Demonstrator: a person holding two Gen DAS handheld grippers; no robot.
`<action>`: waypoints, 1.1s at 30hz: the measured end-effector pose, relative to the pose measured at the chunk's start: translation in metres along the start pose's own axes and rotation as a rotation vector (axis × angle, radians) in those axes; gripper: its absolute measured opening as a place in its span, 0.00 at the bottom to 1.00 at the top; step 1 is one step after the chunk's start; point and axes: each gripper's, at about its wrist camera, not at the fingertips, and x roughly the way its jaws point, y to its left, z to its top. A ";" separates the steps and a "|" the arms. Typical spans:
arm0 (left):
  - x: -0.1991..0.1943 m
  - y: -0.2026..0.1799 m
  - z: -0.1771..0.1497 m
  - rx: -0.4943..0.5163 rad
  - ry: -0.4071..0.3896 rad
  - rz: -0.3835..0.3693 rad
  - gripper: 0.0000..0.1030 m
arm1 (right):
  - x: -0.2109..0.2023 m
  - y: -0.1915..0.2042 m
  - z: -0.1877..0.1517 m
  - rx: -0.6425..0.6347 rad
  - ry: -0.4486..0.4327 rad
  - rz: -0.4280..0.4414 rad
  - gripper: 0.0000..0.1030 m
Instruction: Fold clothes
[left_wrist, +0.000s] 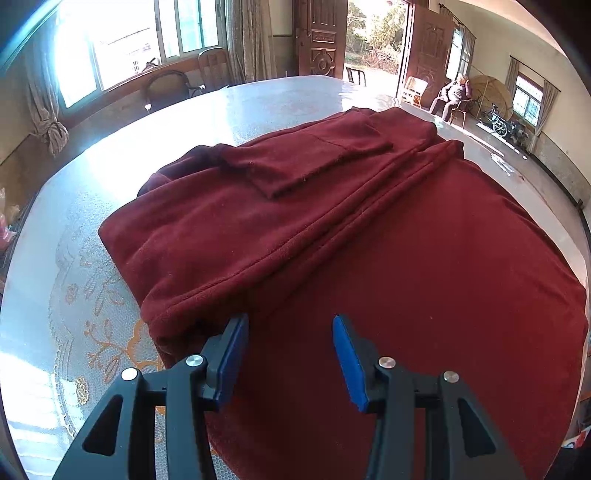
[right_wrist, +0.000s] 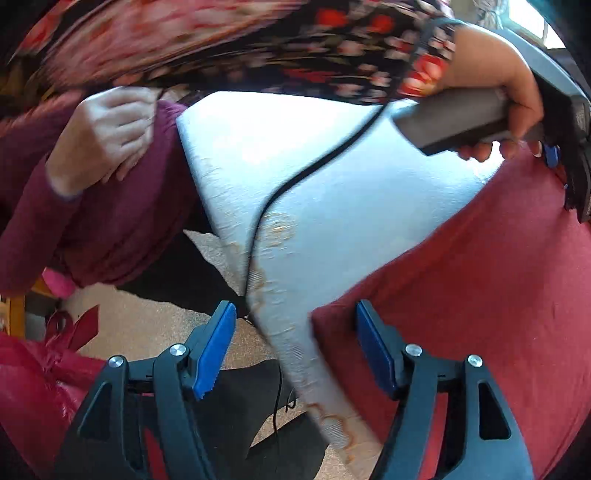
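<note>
We cannot see the near edge of the dark red garment in the left wrist view: it runs under the left gripper and off the bottom of the picture, and its right side is cut off by the lens rim. The table beneath it is hidden wherever the cloth lies. Far off by the open door, a seated person is too small for us to tell more. In the right wrist view, the flowered sleeve across the top is smeared by motion blur. The grey handle in a hand runs out past the right edge, so we cannot tell what its far end is doing.
</note>
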 end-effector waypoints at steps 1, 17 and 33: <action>0.000 0.000 0.000 0.000 -0.003 0.002 0.47 | 0.001 0.011 -0.003 -0.034 0.008 0.004 0.73; -0.034 -0.010 -0.012 0.000 -0.037 0.101 0.47 | -0.018 0.025 0.000 -0.068 -0.074 0.031 0.72; -0.063 -0.079 -0.081 -0.217 -0.014 0.265 0.47 | -0.067 -0.154 -0.087 0.290 -0.050 -0.402 0.72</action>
